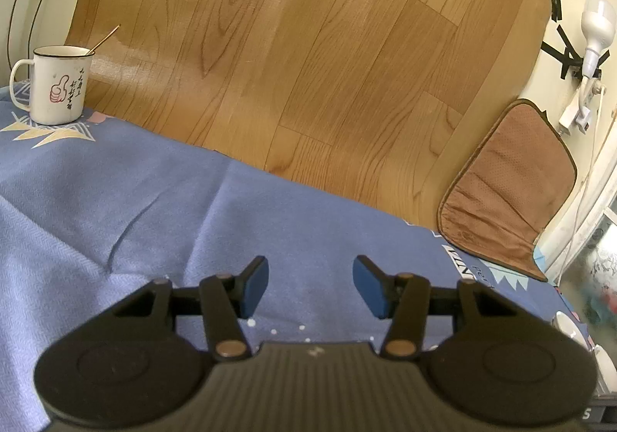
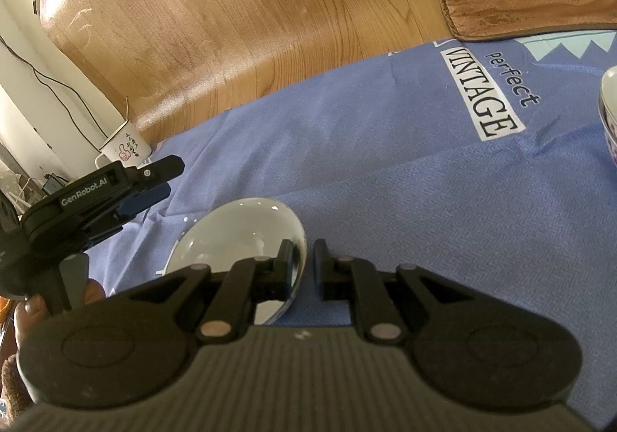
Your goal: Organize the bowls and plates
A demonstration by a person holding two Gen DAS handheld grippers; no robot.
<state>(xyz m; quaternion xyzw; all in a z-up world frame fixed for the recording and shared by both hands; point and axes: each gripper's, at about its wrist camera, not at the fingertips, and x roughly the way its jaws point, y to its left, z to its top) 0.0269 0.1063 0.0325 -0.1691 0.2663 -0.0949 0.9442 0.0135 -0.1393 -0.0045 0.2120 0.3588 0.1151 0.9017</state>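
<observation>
Gripping a white plate (image 2: pixel 246 235) by its rim, right hand-held gripper (image 2: pixel 302 270) nearly closed; left hand-held gripper (image 1: pixel 310 287) half-open, empty; plate should be kept level over blue cloth (image 2: pixel 385 181).

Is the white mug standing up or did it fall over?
Standing up. The white mug sits upright on the blue cloth, its open rim facing up and a thin stick leaning out of it.

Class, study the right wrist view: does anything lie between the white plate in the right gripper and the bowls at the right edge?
Nothing visible does. Between the white plate, gripped by the right gripper, and the bowls lies only blue cloth with printed lettering.
</observation>
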